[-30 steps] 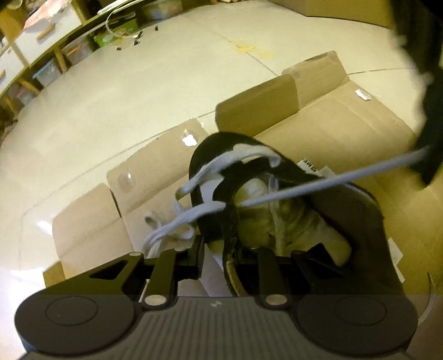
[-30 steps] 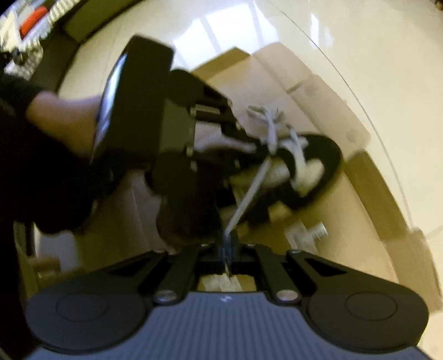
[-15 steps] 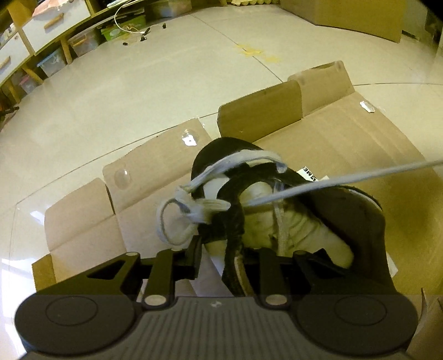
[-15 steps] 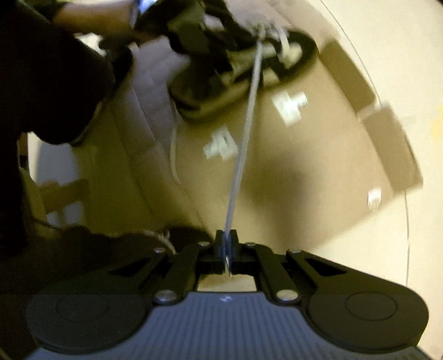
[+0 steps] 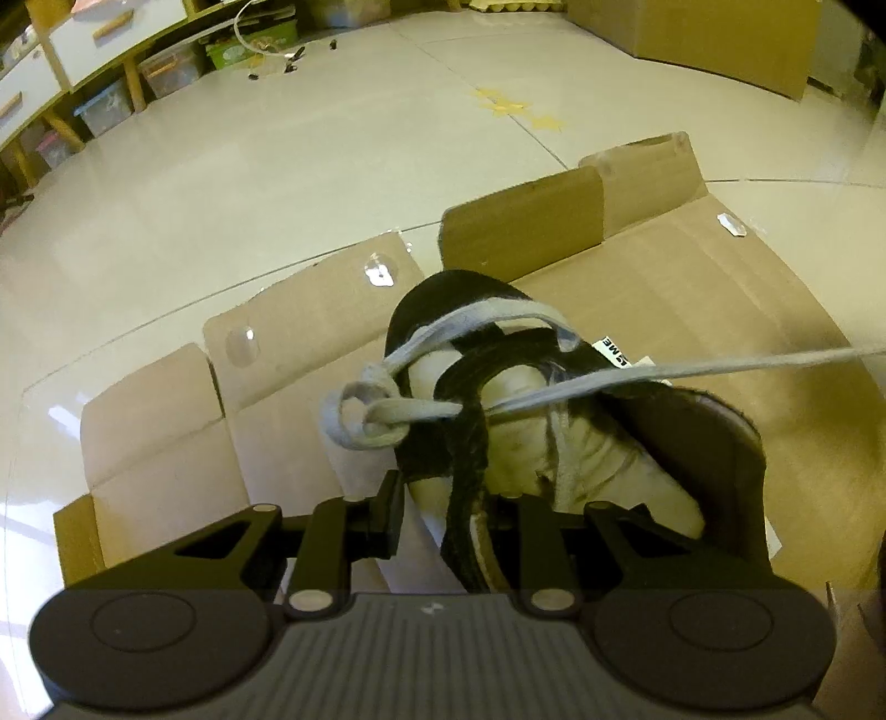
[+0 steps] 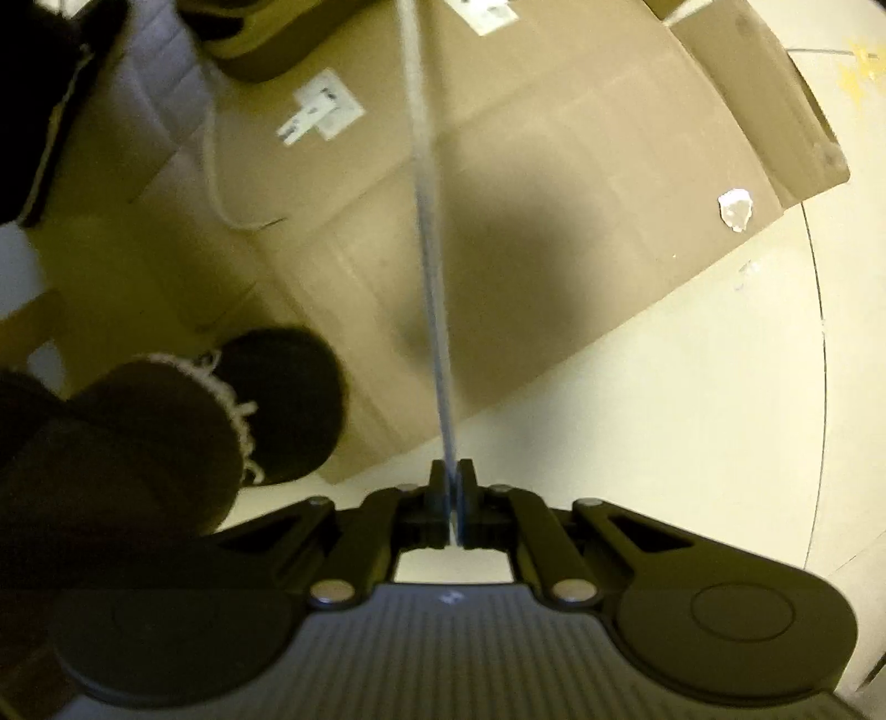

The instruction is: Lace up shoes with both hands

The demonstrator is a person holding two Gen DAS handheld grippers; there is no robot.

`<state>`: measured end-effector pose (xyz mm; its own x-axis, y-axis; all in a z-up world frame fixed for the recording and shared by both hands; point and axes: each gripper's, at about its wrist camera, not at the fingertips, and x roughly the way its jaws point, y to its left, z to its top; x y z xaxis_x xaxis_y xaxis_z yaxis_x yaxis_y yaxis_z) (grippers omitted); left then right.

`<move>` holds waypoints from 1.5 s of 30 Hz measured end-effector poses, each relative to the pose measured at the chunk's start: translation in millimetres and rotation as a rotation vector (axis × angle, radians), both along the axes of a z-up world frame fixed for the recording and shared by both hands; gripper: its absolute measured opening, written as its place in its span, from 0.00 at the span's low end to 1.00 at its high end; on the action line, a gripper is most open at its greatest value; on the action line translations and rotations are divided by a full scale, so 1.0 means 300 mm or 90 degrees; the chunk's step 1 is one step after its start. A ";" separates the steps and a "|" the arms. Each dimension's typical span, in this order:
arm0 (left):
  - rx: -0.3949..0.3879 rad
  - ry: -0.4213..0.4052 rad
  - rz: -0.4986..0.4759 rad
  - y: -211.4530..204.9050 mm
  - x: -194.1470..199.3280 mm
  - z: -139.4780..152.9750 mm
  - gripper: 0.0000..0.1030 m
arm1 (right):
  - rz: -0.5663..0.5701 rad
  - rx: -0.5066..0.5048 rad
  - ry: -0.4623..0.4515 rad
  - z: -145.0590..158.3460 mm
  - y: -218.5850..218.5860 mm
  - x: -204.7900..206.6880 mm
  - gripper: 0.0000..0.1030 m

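In the left wrist view a black shoe (image 5: 692, 443) with a pale lining lies on flattened cardboard (image 5: 720, 288). A grey lace (image 5: 692, 374) runs taut from its eyelets to the right, with a small coil (image 5: 365, 415) bunched at the shoe's left side. My left gripper (image 5: 448, 515) is closed on the shoe's black upper edge. In the right wrist view my right gripper (image 6: 453, 498) is shut on the taut lace (image 6: 429, 277), far from the shoe, whose sole (image 6: 260, 39) shows at the top edge.
A second dark shoe (image 6: 277, 404) with a white-trimmed collar lies near the cardboard's edge (image 6: 554, 360). A loose lace (image 6: 213, 166) and paper labels (image 6: 326, 111) lie on the cardboard. Shelves and bins (image 5: 111, 83) line the far wall; a large box (image 5: 709, 39) stands beyond on the glossy floor.
My right gripper has pulled the lace far away from the shoe, drawing it taut. The slack loop at the shoe's left side has shrunk into a small tight coil.
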<state>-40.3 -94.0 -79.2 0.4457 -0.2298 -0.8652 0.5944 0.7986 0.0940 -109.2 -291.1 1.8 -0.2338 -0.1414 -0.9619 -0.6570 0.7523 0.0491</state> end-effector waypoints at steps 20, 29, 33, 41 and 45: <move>-0.064 0.067 0.048 0.060 0.015 0.018 0.18 | -0.099 0.278 -0.305 0.109 0.390 0.431 0.25; -0.067 0.081 0.040 0.038 0.031 0.027 0.22 | -0.112 0.197 -0.382 0.024 0.423 0.437 0.07; -0.068 0.082 0.039 0.043 0.031 0.024 0.25 | -0.118 0.160 -0.415 -0.014 0.438 0.440 0.03; -0.065 0.083 0.032 0.055 0.025 0.022 0.30 | -0.210 0.069 -0.420 -0.062 0.323 0.433 0.10; -0.073 0.099 0.040 0.066 0.030 0.017 0.30 | -0.298 0.077 -0.397 -0.074 0.221 0.451 0.15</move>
